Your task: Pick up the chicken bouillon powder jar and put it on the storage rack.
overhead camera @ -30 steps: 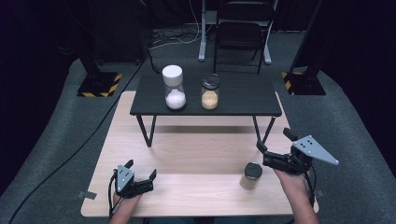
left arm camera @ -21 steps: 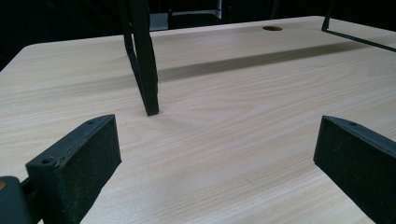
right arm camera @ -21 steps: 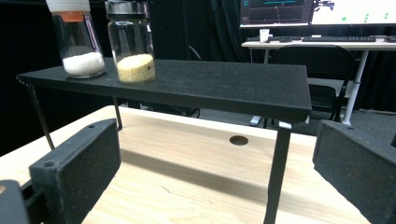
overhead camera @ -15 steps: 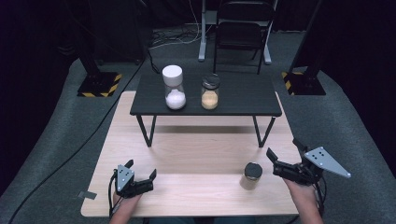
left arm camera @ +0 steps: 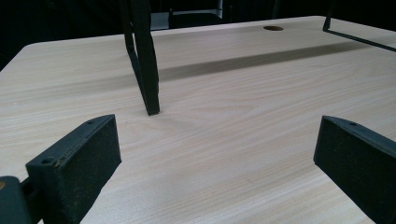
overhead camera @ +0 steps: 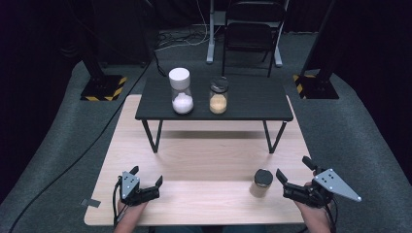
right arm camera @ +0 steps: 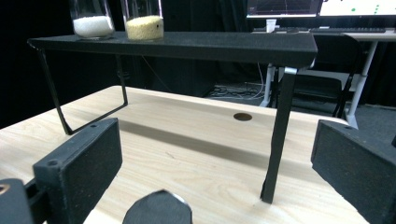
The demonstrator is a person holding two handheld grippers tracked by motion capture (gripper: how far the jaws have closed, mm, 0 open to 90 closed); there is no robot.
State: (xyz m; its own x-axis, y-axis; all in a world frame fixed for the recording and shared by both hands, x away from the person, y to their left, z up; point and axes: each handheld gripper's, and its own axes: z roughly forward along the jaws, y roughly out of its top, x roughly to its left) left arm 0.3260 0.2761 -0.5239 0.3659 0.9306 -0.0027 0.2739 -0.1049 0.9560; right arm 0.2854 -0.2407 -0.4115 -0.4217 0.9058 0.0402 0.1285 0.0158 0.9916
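Observation:
A small jar with a black lid (overhead camera: 263,182) stands upright on the light wooden table (overhead camera: 209,155), near the front right. My right gripper (overhead camera: 293,167) is just right of it, open, with nothing between its fingers. In the right gripper view the jar's lid (right arm camera: 158,208) shows low down in front of the open gripper (right arm camera: 215,163). My left gripper (overhead camera: 146,175) rests open at the front left, holding nothing. In the left gripper view the open gripper (left arm camera: 215,158) faces bare wood and a shelf leg (left arm camera: 144,60).
A low black shelf (overhead camera: 252,104) on thin legs spans the back of the table. On it stand a white-lidded jar of white powder (overhead camera: 181,91) and a jar of yellow grains (overhead camera: 218,96). A chair (overhead camera: 250,34) stands beyond.
My right gripper has drawn back from the small jar, moving right and toward the table's front edge. The jar stays standing. The left gripper has not moved.

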